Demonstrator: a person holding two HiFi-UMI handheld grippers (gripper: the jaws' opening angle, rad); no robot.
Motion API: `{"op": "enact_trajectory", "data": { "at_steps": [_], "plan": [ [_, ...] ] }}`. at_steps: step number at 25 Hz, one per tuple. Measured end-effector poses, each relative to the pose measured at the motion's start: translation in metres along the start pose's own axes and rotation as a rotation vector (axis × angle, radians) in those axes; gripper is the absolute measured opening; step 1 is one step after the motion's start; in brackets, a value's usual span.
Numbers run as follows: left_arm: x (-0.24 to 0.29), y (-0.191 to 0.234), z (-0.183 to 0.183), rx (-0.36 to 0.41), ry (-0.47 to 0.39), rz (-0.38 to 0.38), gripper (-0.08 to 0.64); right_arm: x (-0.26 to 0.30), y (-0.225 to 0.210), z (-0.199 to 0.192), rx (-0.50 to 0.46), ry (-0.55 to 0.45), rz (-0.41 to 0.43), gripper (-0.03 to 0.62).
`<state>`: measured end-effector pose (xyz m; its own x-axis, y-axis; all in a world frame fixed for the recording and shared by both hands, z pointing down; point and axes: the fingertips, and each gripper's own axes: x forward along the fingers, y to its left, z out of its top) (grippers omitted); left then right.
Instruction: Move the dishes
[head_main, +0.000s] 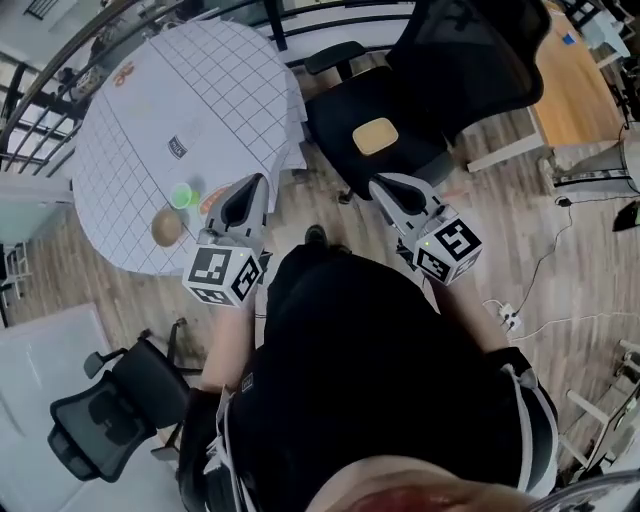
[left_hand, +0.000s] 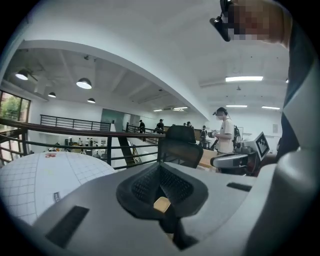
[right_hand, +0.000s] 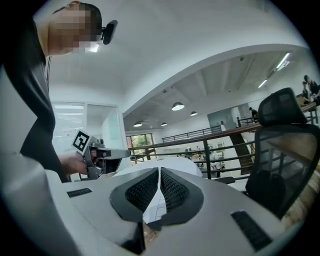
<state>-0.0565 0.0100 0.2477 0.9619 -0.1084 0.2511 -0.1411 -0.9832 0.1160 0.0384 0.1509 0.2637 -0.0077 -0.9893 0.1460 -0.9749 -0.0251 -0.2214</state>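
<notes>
1. Two grippers are held out in front of a person (head_main: 380, 380) in black: the left gripper (head_main: 256, 188) and the right gripper (head_main: 384, 188), well apart.
2. Left jaws are closed tip to tip and grip nothing; only a thin slit shows below the tips.
3. Right jaws are pressed together the same way, with nothing between them.
4. Dishes sit on the round desk (head_main: 140, 110) at far left, which wears a checked cloth (head_main: 230, 80).
5. Near the desk's near edge is a brown bowl (head_main: 166, 228), with a green cup (head_main: 183, 196) just beyond it; both lie just left of the left gripper, untouched.
6. Beside the cup an orange-red item (head_main: 209, 200) is partly hidden by the left gripper; what it is cannot be told.
7. Beyond the grippers stands a black chair (head_main: 440, 80) with a flat tan thing (head_main: 376, 136) on its seat.
8. Near left, a second chair (head_main: 105, 420) stands on the wood floor (head_main: 100, 285).
</notes>
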Motion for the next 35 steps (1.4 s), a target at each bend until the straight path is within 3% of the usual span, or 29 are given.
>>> {"op": "enact_trajectory", "data": {
  "at_steps": [9, 16, 22, 28, 35],
  "plan": [
    [0.102, -0.01, 0.007, 0.051, 0.034, -0.227, 0.005, 0.009, -0.065, 0.008, 0.016, 0.006, -0.197, 0.029],
    [0.154, 0.006, 0.007, 0.055, 0.052, -0.32, 0.005, 0.037, -0.106, 0.022, 0.041, -0.022, -0.289, 0.028],
    [0.195, 0.009, -0.002, 0.031, 0.113, -0.339, 0.005, 0.045, -0.135, 0.016, 0.064, 0.021, -0.3, 0.029],
    [0.234, 0.005, -0.013, 0.021, 0.181, -0.312, 0.005, 0.047, -0.188, 0.015, 0.089, 0.047, -0.284, 0.029],
    [0.275, 0.013, -0.056, -0.033, 0.217, -0.242, 0.005, 0.073, -0.232, -0.057, 0.115, 0.202, -0.206, 0.029]
  ]
}}
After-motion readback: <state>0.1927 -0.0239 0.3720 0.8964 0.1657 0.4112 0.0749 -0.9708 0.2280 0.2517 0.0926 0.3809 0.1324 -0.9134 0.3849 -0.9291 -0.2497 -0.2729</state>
